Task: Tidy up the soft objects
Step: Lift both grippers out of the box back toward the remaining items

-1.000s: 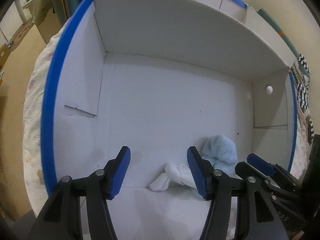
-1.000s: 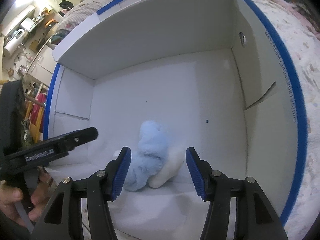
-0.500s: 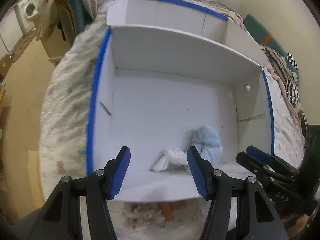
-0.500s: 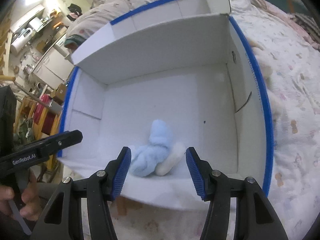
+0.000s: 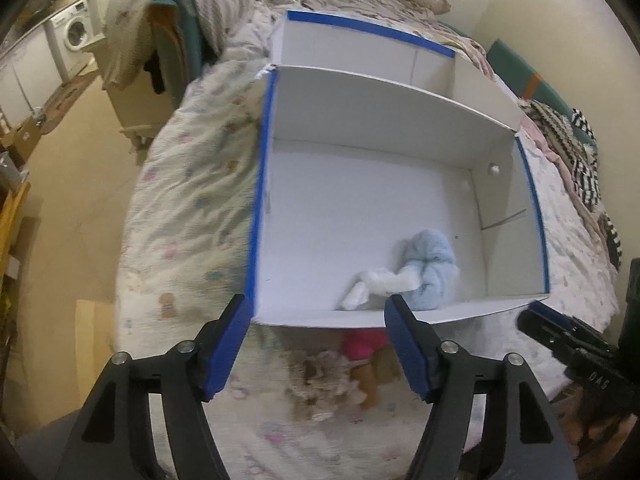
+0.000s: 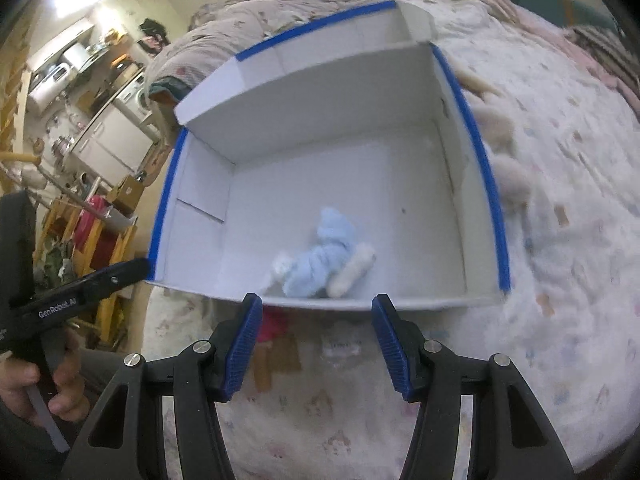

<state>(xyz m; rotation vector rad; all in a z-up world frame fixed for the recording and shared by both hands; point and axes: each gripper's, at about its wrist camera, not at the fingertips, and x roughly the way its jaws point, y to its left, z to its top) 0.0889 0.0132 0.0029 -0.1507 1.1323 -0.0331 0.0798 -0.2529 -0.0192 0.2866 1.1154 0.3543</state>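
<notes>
A white box with blue-taped rims (image 5: 256, 216) (image 6: 486, 184) sits on a patterned quilt. Inside, near its front wall, lie a light blue fluffy soft thing (image 5: 430, 264) (image 6: 324, 260) and a white soft thing (image 5: 380, 284) (image 6: 352, 272). My left gripper (image 5: 318, 320) is open and empty, held above the quilt in front of the box. My right gripper (image 6: 316, 320) is open and empty, also in front of the box. More soft things lie on the quilt below the box front: a pink one (image 5: 362, 344) and a beige fuzzy one (image 5: 324, 380).
The quilt-covered bed (image 5: 188, 200) (image 6: 568, 184) surrounds the box. Striped cloths (image 5: 576, 144) lie at the right bed edge. Pale fuzzy things (image 6: 508, 160) lie right of the box. A draped chair (image 5: 160, 40) and kitchen clutter (image 6: 80, 120) stand to the left.
Both grippers have pulled back and up out of the box, so the whole box and the quilt in front now show. The blue and white things stay in the box.
</notes>
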